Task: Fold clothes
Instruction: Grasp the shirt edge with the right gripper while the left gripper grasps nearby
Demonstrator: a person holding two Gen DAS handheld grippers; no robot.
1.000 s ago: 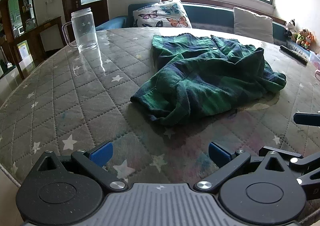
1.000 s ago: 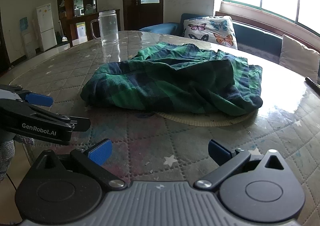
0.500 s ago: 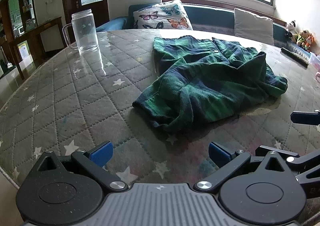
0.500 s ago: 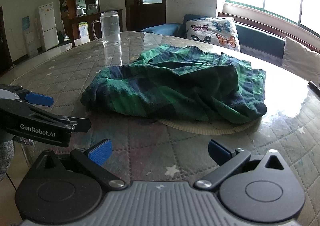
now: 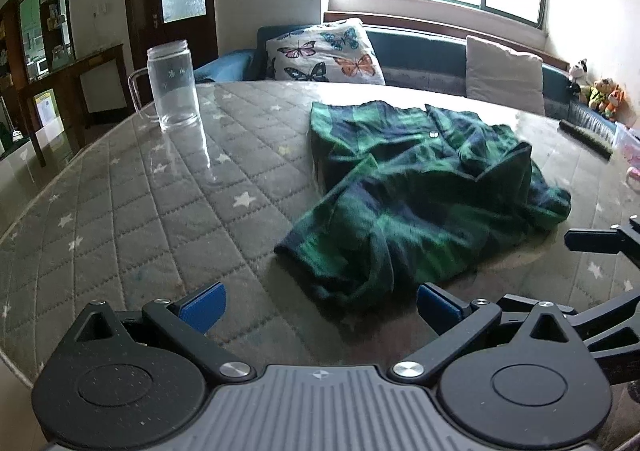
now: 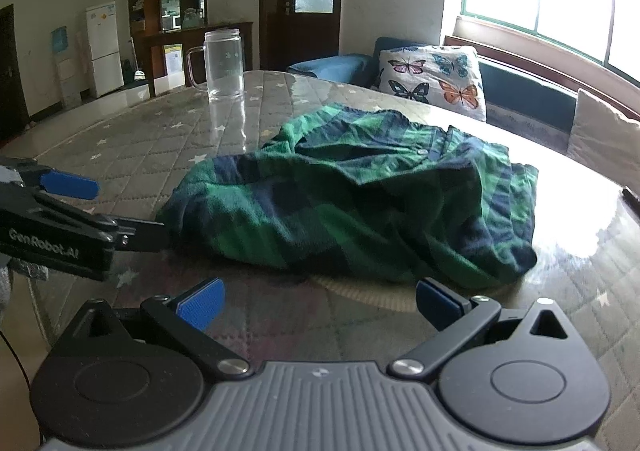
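A green and navy plaid shirt (image 5: 416,195) lies crumpled on the round quilted table (image 5: 132,211); the right wrist view shows the same shirt (image 6: 360,207) as a rumpled heap. My left gripper (image 5: 318,301) is open just short of the shirt's near edge, nothing between its blue pads. My right gripper (image 6: 318,301) is open too, a little short of the heap's front edge. The left gripper (image 6: 70,211) also appears at the left of the right wrist view, and part of the right gripper (image 5: 600,243) shows at the right edge of the left wrist view.
A clear glass mug (image 5: 172,89) stands at the far left of the table. A flat round mat (image 6: 360,293) pokes out under the shirt. A dark remote-like bar (image 5: 584,137) lies far right. Behind the table runs a sofa with a butterfly cushion (image 5: 326,53).
Both grippers have moved forward toward the shirt, which now looms larger and closer to the fingertips. The shirt itself has not moved and both grippers stay open.
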